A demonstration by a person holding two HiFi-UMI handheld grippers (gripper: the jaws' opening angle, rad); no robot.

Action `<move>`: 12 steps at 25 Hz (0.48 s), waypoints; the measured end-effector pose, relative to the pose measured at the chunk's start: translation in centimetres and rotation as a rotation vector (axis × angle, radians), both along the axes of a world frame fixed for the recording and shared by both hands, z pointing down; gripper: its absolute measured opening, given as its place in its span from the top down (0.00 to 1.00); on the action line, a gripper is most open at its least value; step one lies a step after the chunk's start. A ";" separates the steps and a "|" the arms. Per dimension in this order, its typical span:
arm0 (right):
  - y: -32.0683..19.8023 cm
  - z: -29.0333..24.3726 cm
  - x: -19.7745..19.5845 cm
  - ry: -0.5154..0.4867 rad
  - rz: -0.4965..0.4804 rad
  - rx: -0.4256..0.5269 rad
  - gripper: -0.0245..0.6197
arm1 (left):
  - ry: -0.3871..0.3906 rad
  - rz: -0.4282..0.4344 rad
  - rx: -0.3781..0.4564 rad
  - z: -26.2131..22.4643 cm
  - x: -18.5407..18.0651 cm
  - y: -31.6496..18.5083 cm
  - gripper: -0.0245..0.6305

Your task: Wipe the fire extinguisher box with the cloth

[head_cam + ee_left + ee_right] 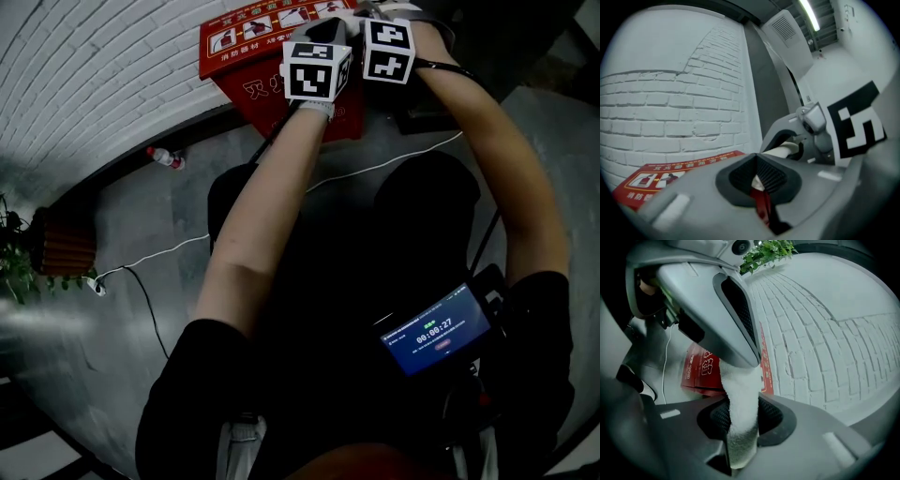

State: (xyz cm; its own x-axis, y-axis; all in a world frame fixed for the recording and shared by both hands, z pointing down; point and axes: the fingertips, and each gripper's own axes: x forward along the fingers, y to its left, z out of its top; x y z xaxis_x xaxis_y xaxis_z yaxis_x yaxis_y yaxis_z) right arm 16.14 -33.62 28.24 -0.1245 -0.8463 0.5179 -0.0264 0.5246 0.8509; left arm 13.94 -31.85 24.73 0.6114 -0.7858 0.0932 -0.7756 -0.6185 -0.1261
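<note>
Setting: utilitarian indoor space, garage or basement type. Evidence: white-painted brick wall (670,108), grey concrete floor (141,225), red fire extinguisher box (248,42) at the wall base, ceiling tube light (809,14), ventilation grille (783,29).

The fire extinguisher box (246,56) sits against the wall (94,66), bottle (165,157) left (plant (14,253) beyond).

Arms stretched forward, left gripper (759,180) and right gripper (740,423) side by side, both clamped on the cloth (740,380).
</note>
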 end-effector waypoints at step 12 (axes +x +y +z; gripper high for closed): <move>2.5 -2.9 3.0 -0.436 0.068 0.010 0.80 | 0.041 0.071 0.069 -2.4 0.1 2.5 0.96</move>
